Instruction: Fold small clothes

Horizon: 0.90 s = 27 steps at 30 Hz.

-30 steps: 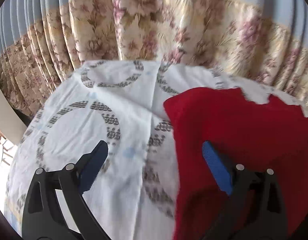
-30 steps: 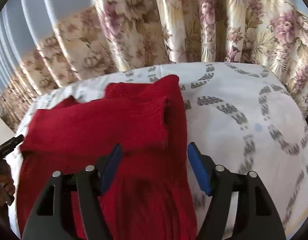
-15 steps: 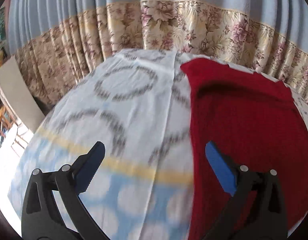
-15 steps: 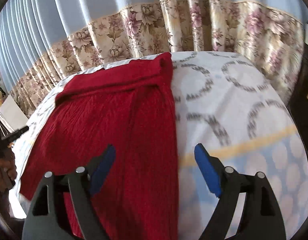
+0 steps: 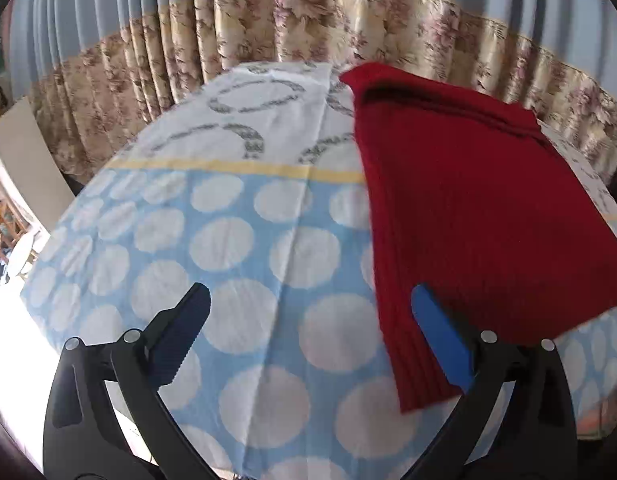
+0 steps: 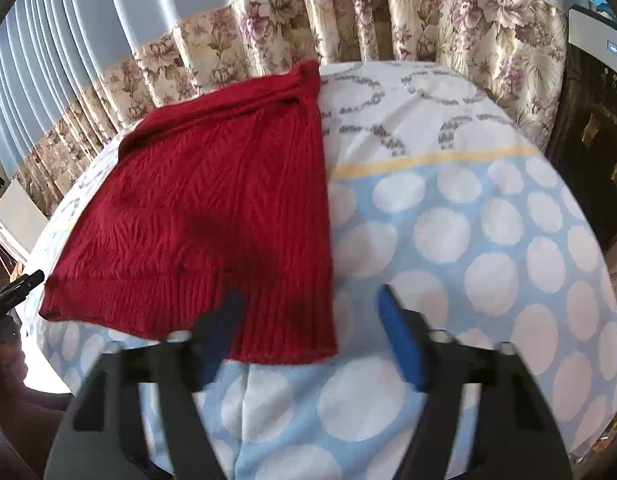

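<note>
Dotted bedsheet (image 6: pixel 488 240), red knit (image 6: pixel 212 208) flat — black cabinet (image 6: pixel 588 128) right-view only

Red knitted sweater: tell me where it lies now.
The red knitted sweater lies flat on the dotted blue-and-white sheet, left of centre in the right wrist view, its far end near the floral curtain.

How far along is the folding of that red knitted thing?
Partly done: the red knit lies flat on the spotted sheet, its top end already turned over. Nothing is in hand; the left tongs and right tongs are open above its ribbed hem, the right jaws just narrowing. Folding the hem end looks left.
</note>
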Each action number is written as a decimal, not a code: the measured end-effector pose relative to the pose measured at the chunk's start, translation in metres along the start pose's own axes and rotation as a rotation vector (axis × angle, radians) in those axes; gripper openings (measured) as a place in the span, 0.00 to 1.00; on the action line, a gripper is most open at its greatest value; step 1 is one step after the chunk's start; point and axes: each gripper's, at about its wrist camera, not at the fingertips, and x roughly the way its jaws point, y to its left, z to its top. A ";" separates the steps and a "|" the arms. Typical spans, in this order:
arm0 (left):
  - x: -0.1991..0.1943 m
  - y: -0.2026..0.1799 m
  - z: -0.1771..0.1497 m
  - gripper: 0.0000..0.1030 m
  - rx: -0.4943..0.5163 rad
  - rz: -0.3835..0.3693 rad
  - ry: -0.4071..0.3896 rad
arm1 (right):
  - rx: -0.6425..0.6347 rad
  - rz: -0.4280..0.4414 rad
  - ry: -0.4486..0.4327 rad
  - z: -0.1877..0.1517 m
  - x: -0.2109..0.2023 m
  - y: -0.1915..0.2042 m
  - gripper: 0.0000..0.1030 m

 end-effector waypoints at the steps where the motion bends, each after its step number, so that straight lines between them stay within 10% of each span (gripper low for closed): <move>1: 0.001 0.000 -0.001 0.97 -0.003 0.000 0.004 | 0.002 -0.002 0.011 -0.003 0.002 0.001 0.37; 3: 0.002 -0.001 -0.005 0.97 -0.003 -0.024 0.022 | 0.004 0.012 0.036 -0.008 0.010 0.005 0.10; 19: 0.003 -0.038 -0.016 0.97 0.102 -0.060 0.067 | -0.017 0.013 0.004 -0.008 0.007 0.013 0.11; 23: 0.002 -0.046 -0.018 0.72 0.102 -0.113 0.078 | -0.010 0.018 -0.001 -0.008 0.006 0.012 0.13; 27: -0.003 -0.063 -0.018 0.18 0.135 -0.181 0.083 | -0.010 0.030 -0.007 -0.007 0.005 0.015 0.13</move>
